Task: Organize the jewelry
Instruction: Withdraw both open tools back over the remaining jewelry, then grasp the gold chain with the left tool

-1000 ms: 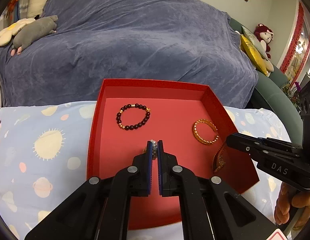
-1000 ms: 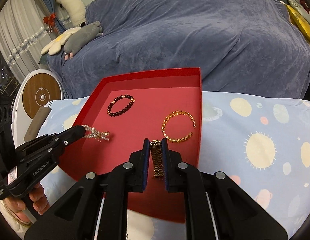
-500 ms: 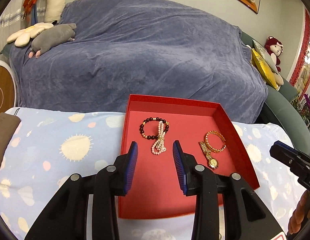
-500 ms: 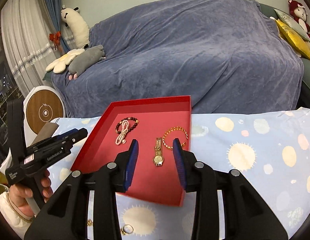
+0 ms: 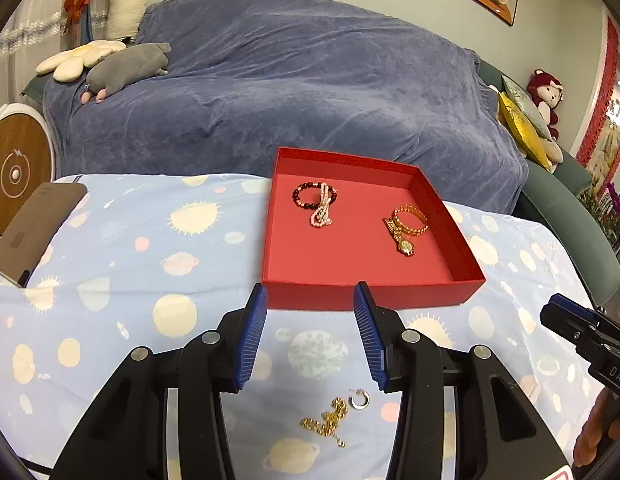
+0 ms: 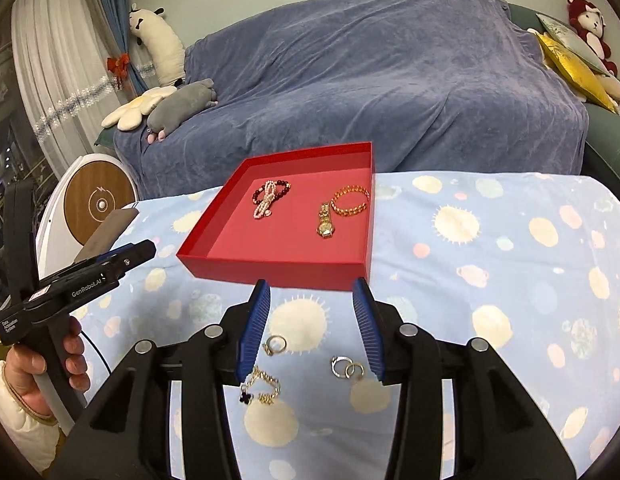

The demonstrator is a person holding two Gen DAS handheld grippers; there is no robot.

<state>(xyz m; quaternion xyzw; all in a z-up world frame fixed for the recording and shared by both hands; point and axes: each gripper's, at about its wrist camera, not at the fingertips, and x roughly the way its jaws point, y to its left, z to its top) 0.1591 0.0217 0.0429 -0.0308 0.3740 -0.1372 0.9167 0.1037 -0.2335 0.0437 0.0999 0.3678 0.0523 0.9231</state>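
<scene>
Sofa under a blue throw, behind a table covered by a planet-print cloth. Red tray at the table's far side, holding four pieces: beaded bracelet with pearl strand laid across it; gold bangle touching the watch. Loose on the cloth, nearer than the tray: gold chain, a second chain with dark clover charm, ring, and a pair of small hoops, possibly earrings; the view is too coarse to be sure. These pieces are judged light, limp and apt to slide; chains are best pinched at a bunched section, rings across the band. Left gripper and right gripper: both empty, jaws spread wide, each raised above the cloth short of the tray's near wall and aimed towards it, the loose pieces below them.
</scene>
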